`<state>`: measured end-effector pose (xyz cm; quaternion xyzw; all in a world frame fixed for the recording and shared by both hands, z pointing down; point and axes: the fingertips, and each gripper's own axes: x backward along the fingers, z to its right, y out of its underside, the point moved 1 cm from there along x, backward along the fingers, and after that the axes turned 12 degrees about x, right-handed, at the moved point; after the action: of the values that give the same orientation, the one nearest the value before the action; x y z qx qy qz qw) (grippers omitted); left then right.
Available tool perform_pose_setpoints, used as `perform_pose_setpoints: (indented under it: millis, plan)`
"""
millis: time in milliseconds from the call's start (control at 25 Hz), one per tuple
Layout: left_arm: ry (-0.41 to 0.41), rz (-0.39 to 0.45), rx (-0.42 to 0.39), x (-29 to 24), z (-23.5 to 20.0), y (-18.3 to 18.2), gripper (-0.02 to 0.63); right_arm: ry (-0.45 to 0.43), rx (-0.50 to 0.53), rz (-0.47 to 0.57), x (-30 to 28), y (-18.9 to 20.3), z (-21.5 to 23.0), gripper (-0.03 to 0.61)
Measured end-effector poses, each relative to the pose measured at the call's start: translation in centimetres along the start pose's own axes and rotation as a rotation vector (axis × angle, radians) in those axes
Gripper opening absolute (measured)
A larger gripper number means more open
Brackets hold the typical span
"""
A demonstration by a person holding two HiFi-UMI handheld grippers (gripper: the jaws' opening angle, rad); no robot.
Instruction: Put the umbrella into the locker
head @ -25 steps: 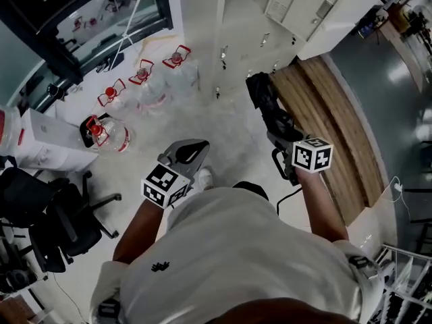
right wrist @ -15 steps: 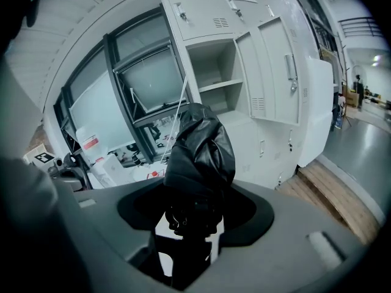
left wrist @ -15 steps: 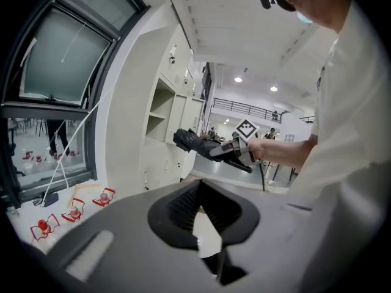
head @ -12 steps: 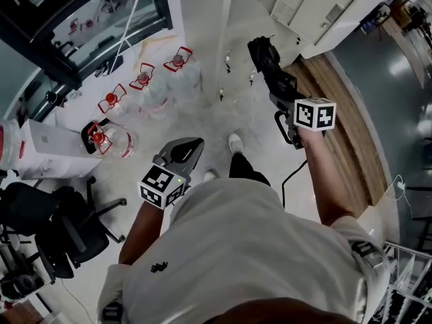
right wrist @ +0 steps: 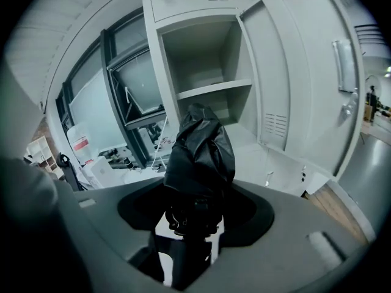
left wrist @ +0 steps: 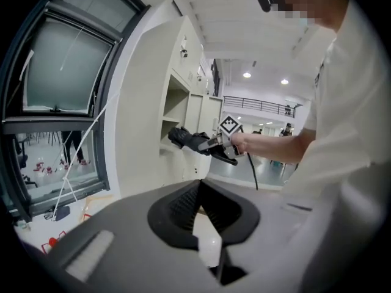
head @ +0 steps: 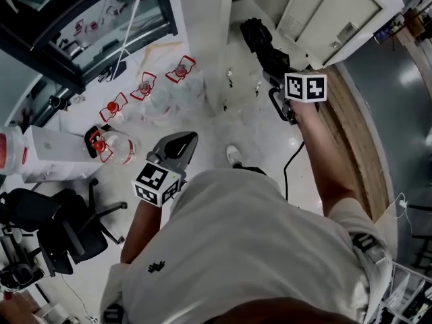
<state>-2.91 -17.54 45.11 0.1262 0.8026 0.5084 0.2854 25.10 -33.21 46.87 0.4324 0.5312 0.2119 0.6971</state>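
Chair (head: 64, 225), black and wheeled, stands far to the left of the locker (right wrist: 195, 47), well apart from it. Water bottles (head: 150, 94) with red handles sit in a row on the floor left of the locker, the last of them near its foot.

The left gripper (left wrist: 200, 188) hangs low, left of the locker and back from its front. Its jaws are closed tip to tip and have nothing between them.

The locker is white. Its door (right wrist: 305, 84) stands wide open on the right, baring a compartment with a shelf (right wrist: 214, 89) across it.

Straight before that opening the right gripper (right wrist: 194, 212) is held out on an outstretched arm, its jaws clamped tight on the near end of the umbrella (right wrist: 201, 145). The umbrella is black and folded. It points into the locker, below the shelf. Its far end is level with the locker's front edge, and I cannot tell whether it has crossed that edge. A black cable (head: 290, 171) hangs from the right gripper.

Wood flooring (head: 354, 147) runs along the floor to the right of the locker, under the open door.
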Motion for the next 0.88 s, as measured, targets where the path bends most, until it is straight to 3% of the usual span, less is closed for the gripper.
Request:
perform_pose_setpoints:
  millis: [280, 880]
  plan:
    - [-0.017, 0.03, 0.013, -5.2, -0.7, -4.0, 0.055, -0.032, 0.04, -0.018, -5.1, -4.2, 4.1, 0.247]
    - [-0.137, 0.066, 0.038, -10.7, -3.3, -6.5, 0.055, -0.067, 0.112, -0.045, -13.8, -8.5, 10.5, 0.247]
